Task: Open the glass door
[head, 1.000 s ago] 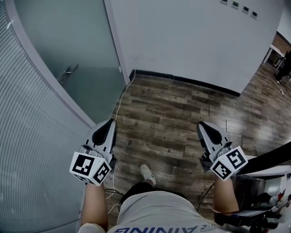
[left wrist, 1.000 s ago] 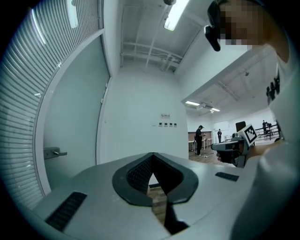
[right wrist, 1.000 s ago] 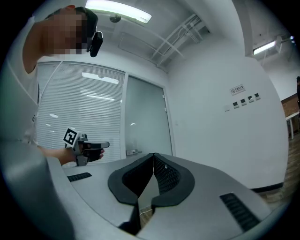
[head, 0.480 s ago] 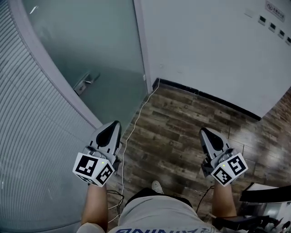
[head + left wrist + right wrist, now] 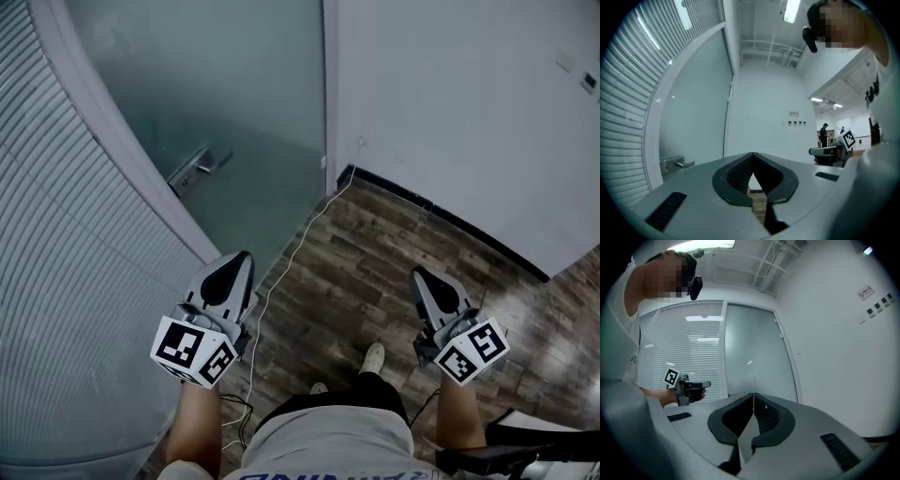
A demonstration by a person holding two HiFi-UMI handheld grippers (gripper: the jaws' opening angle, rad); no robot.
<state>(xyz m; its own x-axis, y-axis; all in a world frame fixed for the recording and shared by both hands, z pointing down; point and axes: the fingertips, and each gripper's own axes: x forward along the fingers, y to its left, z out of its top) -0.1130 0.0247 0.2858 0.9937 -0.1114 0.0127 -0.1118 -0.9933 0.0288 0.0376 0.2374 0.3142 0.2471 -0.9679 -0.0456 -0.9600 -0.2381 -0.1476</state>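
The frosted glass door (image 5: pixel 234 103) stands shut ahead and to the left in the head view, with a metal lever handle (image 5: pixel 200 167) near its left edge. My left gripper (image 5: pixel 240 259) is held level over the floor, short of the door and below the handle, jaws shut and empty. My right gripper (image 5: pixel 418 276) is level further right, also shut on nothing. The left gripper view shows its closed jaws (image 5: pixel 752 155) with the handle (image 5: pixel 675 164) off to the left. In the right gripper view the shut jaws (image 5: pixel 753 395) point at the glass door (image 5: pixel 754 352).
A ribbed glass partition (image 5: pixel 66 272) curves along the left. A white wall (image 5: pixel 469 103) with a black baseboard (image 5: pixel 441 220) runs on the right. A white cable (image 5: pixel 286 262) trails over the wooden floor (image 5: pixel 347 291). A person (image 5: pixel 824 135) stands far off.
The person has walked toward the door. The door and its handle now sit nearer and more central in the head view, and both grippers have travelled forward, still shut.
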